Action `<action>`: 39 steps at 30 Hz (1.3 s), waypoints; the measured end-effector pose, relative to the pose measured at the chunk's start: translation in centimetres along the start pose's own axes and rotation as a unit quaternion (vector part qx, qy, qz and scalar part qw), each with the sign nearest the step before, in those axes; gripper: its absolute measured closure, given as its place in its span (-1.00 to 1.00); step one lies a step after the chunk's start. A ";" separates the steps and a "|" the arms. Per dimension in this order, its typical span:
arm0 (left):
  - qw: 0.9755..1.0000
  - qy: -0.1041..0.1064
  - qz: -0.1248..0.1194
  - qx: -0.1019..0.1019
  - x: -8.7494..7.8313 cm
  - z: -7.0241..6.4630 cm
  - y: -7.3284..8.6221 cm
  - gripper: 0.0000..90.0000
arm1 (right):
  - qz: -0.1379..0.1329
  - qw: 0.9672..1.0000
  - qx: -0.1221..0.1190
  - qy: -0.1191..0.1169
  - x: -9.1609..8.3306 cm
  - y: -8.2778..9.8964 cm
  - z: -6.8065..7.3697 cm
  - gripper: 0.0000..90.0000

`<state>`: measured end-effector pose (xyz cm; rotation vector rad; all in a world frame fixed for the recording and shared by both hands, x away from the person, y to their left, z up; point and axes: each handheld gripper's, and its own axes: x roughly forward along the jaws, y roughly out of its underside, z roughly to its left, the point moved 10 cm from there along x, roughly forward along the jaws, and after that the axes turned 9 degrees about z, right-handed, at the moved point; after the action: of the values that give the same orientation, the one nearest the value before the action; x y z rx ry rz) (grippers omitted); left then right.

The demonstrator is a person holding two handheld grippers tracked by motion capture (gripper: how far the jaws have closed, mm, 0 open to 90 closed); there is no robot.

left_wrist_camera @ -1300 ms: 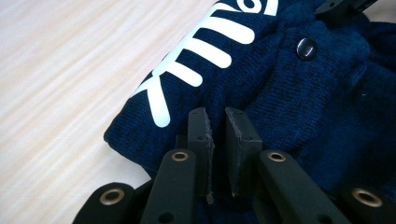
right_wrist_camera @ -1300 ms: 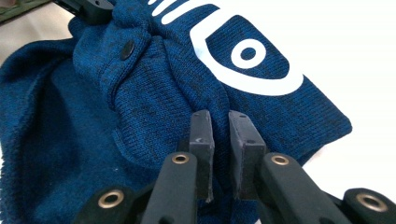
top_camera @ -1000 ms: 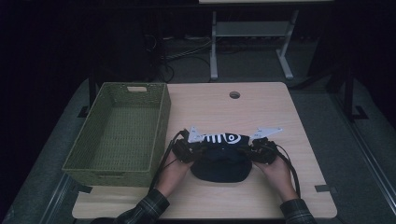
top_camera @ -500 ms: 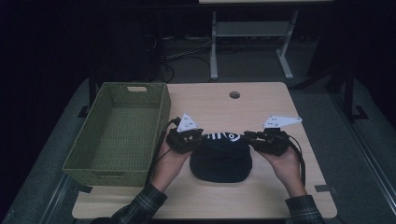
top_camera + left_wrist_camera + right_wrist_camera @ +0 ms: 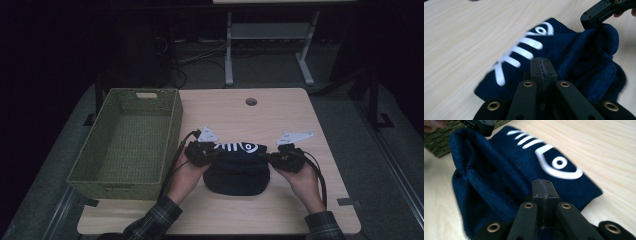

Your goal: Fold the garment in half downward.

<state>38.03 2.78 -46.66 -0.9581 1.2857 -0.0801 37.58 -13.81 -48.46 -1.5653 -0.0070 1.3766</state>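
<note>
A dark blue cloth point(image 5: 235, 172) with a white fish-skeleton print point(image 5: 235, 147) lies bunched on the wooden table point(image 5: 240, 215), near its front middle. My left gripper point(image 5: 212, 154) is shut on the cloth's left edge. My right gripper point(image 5: 267, 157) is shut on its right edge. In the left gripper view, the left gripper point(image 5: 541, 63) has its jaws closed over the blue cloth point(image 5: 579, 57), and the right gripper point(image 5: 604, 10) pinches the far fold. In the right gripper view, the right gripper point(image 5: 542, 186) clamps the cloth point(image 5: 499, 165), with the left gripper point(image 5: 477, 123) at the far corner.
A green woven basket point(image 5: 172, 130) stands open and hollow along the table's left side, close to my left hand. A round cable hole point(image 5: 251, 101) sits at the table's back middle. Bare wood lies behind and to the right of the cloth.
Both hands have moved a little forward and apart with the cloth's side edges held, which spreads and lifts the cloth. Over the last half second little has shifted.
</note>
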 end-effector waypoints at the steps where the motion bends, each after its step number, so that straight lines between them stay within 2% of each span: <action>1: 1.000 0.003 0.002 0.003 -0.1 -0.3 0.3 0.99 | 0.002 1.000 -0.002 -0.001 -0.2 0.3 0.3 0.99; 4: 1.000 0.011 0.010 0.010 0.0 -1.4 1.2 0.99 | 0.000 1.000 -0.003 -0.010 -0.5 0.9 1.3 0.99; 7: 1.000 0.017 0.018 0.017 0.1 -2.2 1.9 0.99 | 0.009 1.000 -0.006 -0.016 -0.5 1.8 2.2 0.99; 11: 0.999 0.017 0.029 0.029 0.2 -2.9 2.8 0.99 | 0.016 1.000 -0.005 -0.023 -0.3 2.8 3.2 0.99; 17: 0.997 0.024 0.058 0.037 1.6 -3.7 4.7 0.99 | 0.036 0.999 0.000 -0.032 0.7 4.2 4.0 1.00; 20: 0.996 0.020 0.071 0.044 2.3 -3.9 5.4 0.99 | 0.043 0.999 0.003 -0.033 1.1 4.8 4.3 1.00; 22: 0.995 0.014 0.079 0.051 2.7 -4.0 5.8 0.99 | 0.045 0.999 -0.004 -0.029 1.5 5.0 4.2 1.00; 27: 0.995 0.000 0.084 0.061 3.1 -4.1 5.9 1.00 | 0.067 0.997 -0.026 -0.011 2.7 5.5 4.4 1.00; 29: 0.995 0.002 0.083 0.057 3.0 -4.1 5.9 1.00 | 0.071 0.997 -0.031 -0.008 2.7 5.5 4.4 1.00; 32: 0.996 0.010 0.078 0.052 2.5 -3.9 5.5 0.99 | 0.061 0.998 -0.031 -0.012 2.2 5.1 4.4 1.00; 39: 0.998 -0.001 0.047 0.043 0.8 -2.8 3.4 0.99 | 0.010 0.999 -0.032 -0.007 0.3 2.6 4.0 1.00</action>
<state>34.52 2.91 -49.36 -0.8220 1.3130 -0.0611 33.24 -12.37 -49.77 -1.6120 -0.0455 1.4155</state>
